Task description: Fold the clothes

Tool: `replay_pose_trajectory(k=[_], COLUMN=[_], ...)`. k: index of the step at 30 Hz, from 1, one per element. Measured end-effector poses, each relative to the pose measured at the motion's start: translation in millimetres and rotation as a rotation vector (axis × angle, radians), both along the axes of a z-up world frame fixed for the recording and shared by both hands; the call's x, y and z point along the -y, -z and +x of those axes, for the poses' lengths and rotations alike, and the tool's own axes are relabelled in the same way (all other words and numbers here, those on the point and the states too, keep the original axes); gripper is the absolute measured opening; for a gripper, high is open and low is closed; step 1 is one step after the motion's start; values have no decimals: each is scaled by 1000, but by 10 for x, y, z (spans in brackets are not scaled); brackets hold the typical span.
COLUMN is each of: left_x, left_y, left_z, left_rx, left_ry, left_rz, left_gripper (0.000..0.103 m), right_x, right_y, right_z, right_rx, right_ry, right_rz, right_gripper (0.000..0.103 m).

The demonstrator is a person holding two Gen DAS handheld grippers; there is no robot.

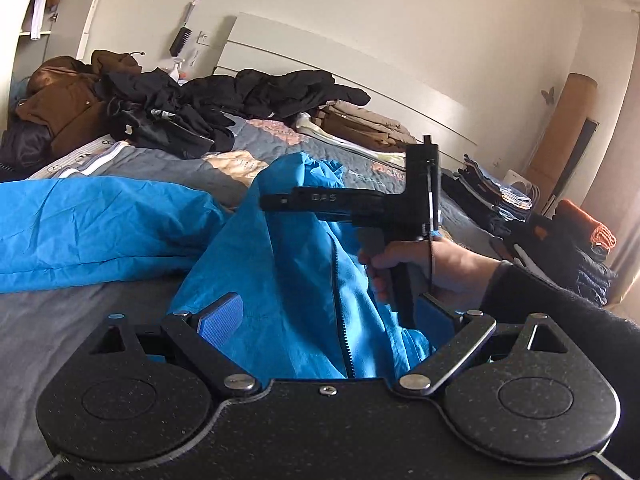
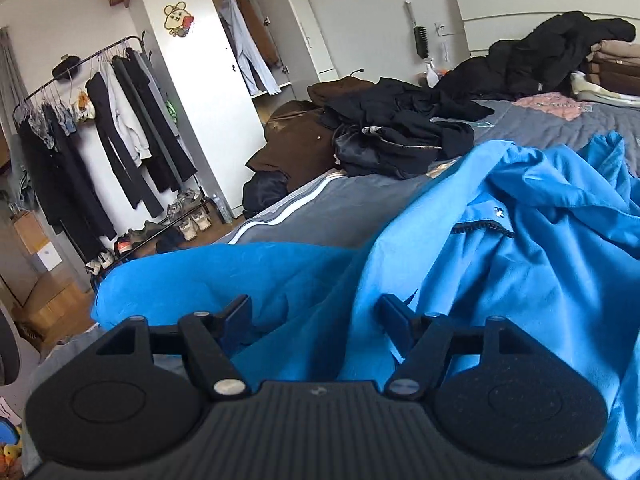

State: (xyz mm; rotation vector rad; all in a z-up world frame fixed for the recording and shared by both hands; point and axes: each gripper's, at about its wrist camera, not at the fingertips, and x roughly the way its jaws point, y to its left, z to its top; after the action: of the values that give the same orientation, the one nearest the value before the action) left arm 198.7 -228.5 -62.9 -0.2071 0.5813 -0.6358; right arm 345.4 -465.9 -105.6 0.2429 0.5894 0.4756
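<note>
My left gripper (image 1: 334, 318) sat low over the blue jacket (image 1: 280, 264), its jaws spread wide with the jacket's zipped front edge lying loosely between the blue pads, neither pad pressing the cloth. My right gripper (image 2: 316, 320) also stood open, fabric bunched between its fingers without being pinched. In the left wrist view, my right hand (image 1: 440, 268) showed gripping its tool's handle, just beyond the raised fold of jacket.

The jacket lay rumpled across the near part of the grey bedspread (image 2: 320, 208), one sleeve (image 1: 92, 228) stretched flat toward the left, the body heaped up in the middle with its dark zipper (image 1: 344, 320) running down toward me. A pile of black clothes (image 2: 400, 132) and a brown coat (image 2: 288, 140) waited farther up the bed, well apart from the jacket. Folded stacks (image 1: 500, 192) sat near the bed's right side.

I judged the step in hand to be laying the jacket flat before any fold. To do it well, each gripper would need to close on a single edge rather than a bunch, one near the zipper's hem and the other at the opposite side, then draw apart until the wrinkles eased. Catching several layers at once would likely leave the heap twisted. The thin, slippery cloth called for a firm, full-pad pinch.
</note>
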Motion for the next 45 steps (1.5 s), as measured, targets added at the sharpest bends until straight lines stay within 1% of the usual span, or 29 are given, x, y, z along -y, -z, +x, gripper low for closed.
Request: replay_pose_trajectory(k=[3,8,13,16,21,23,24,25,26,28,29,33,36,38,42,44,45], left_x=[-5,6,13,29,49,48,47,43,36,27,25,18,23,24,32,39,42], left_y=[0,11,18,19,24,29,31,32,30,23,20,8,2,-1,-4,-1,2], left_z=[3,4,19,11,2,12,17,22,25,23,19,3,3,3,-6,-8,-8], left_rx=[5,8,4,6,14,10,7,5,3,2,2,5,4,3,8,11,11], left_ry=[-7,-8,-6,-6,-8,-11,-12,-14,-16,-18,-19,-21,-23,-23,-19,-17,-16], left_rz=[-3,7,7,8,18,19,19,18,16,10,8,0,-4,-7,-8,-4,-2], left_gripper=[92,92,92,92,92,92,92,92,92,92,92,92,92,92,92,92,92], right_x=[229,519,737,672,478,365,298,231,165,42,8,-3,109,174,271,279,253], right_y=[23,189,378,456,550,547,521,484,427,309,243,-56,-264,-361,-380,-307,-227], right_z=[18,71,57,52,169,209,219,222,212,186,158,-7,-162,-269,-417,-433,-425], right_rx=[-25,-108,-209,-223,-208,-192,-179,-163,-144,-104,-84,-21,-11,-7,-14,-18,-29], right_ry=[66,151,169,134,171,179,169,160,153,143,149,201,239,250,279,299,299], right_rz=[6,40,104,81,79,60,46,28,1,-49,-67,-128,-152,-194,-308,-363,-417], right_gripper=[72,72,72,72,71,66,55,37,30,10,5,3,3,3,2,2,3])
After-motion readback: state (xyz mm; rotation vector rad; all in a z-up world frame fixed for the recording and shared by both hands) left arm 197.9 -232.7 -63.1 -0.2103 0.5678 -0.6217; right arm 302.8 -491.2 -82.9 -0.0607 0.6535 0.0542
